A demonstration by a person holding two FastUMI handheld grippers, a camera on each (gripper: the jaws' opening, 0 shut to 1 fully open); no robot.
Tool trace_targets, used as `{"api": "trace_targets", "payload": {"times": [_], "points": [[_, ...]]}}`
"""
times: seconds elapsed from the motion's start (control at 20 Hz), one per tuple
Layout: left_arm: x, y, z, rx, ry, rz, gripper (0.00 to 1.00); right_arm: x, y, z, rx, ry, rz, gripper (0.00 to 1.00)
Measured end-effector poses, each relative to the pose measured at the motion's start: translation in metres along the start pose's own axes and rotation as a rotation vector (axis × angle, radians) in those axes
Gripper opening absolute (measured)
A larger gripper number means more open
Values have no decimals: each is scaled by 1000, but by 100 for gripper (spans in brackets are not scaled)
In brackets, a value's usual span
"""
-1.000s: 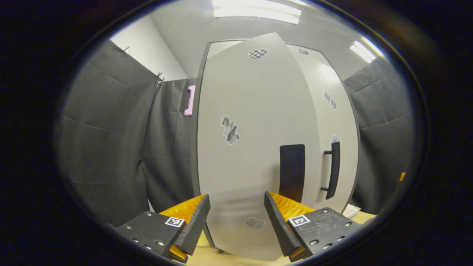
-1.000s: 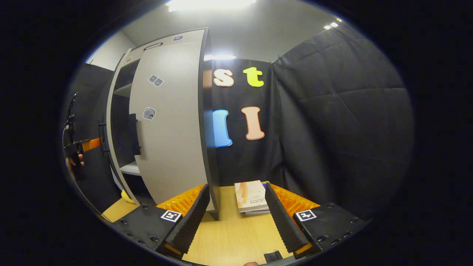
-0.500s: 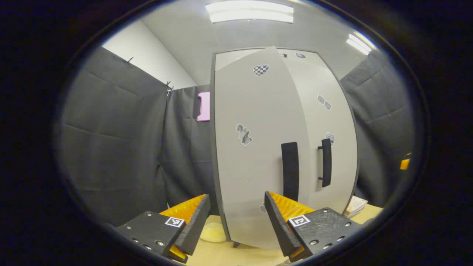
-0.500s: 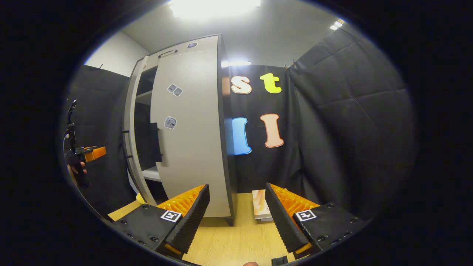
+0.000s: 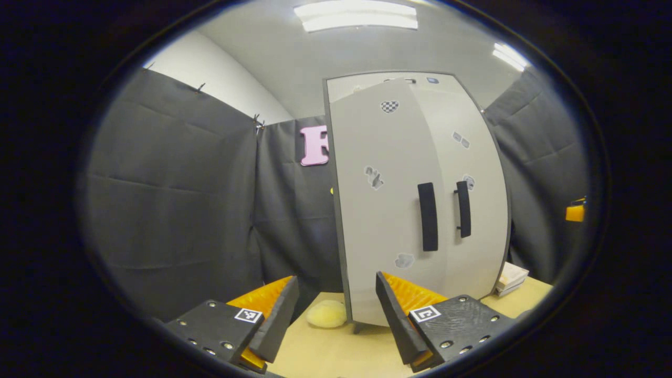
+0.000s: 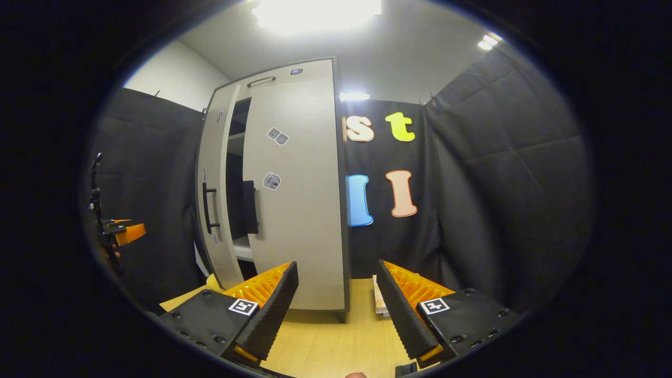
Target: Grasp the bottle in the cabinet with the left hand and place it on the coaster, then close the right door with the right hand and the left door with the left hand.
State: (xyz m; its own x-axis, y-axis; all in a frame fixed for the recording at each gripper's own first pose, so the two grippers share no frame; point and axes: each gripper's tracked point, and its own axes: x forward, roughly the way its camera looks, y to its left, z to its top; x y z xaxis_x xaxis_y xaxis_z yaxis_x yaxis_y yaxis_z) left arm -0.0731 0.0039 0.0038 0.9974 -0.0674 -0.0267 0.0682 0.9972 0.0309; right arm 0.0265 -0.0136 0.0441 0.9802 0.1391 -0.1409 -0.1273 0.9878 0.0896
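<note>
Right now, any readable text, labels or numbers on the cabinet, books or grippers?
Nothing legible.
Left door stickers: blurred pictures, no readable words.
Right door stickers: too small.
Books: cover print too small.
Left gripper tag: square pattern, no words.

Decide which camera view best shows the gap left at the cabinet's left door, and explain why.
The right gripper view shows it best: the left door stands ajar, with dark shelves visible between it and the right door. The left gripper view faces the left door almost squarely, so the gap is hidden and both handles look close together.
</note>
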Motion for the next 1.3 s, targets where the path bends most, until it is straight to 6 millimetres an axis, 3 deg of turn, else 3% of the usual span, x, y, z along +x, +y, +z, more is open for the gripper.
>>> {"api": "trace_targets", "payload": {"times": [0.4,0.5,0.55,0.8,0.95,1.2,1.25,1.3], "points": [[-37,38,-7,14,8,9,86,-36,19,0,-19,-21,-43,96],[-44,41,-10,19,12,8,86,-43,21,0,-35,-30,-52,92],[-49,44,-12,21,14,10,86,-45,23,0,-35,-32,-52,96],[-69,56,-11,31,16,22,86,-61,32,0,-32,-43,-48,92],[-80,64,-7,36,7,29,87,-69,34,4,-41,-57,-54,95],[-88,69,-1,42,-6,38,87,-80,34,8,-51,-76,-63,96],[-88,69,-1,43,-6,40,87,-81,34,7,-53,-75,-65,92],[-89,70,-1,43,-7,41,87,-83,34,7,-55,-75,-66,95]]}}
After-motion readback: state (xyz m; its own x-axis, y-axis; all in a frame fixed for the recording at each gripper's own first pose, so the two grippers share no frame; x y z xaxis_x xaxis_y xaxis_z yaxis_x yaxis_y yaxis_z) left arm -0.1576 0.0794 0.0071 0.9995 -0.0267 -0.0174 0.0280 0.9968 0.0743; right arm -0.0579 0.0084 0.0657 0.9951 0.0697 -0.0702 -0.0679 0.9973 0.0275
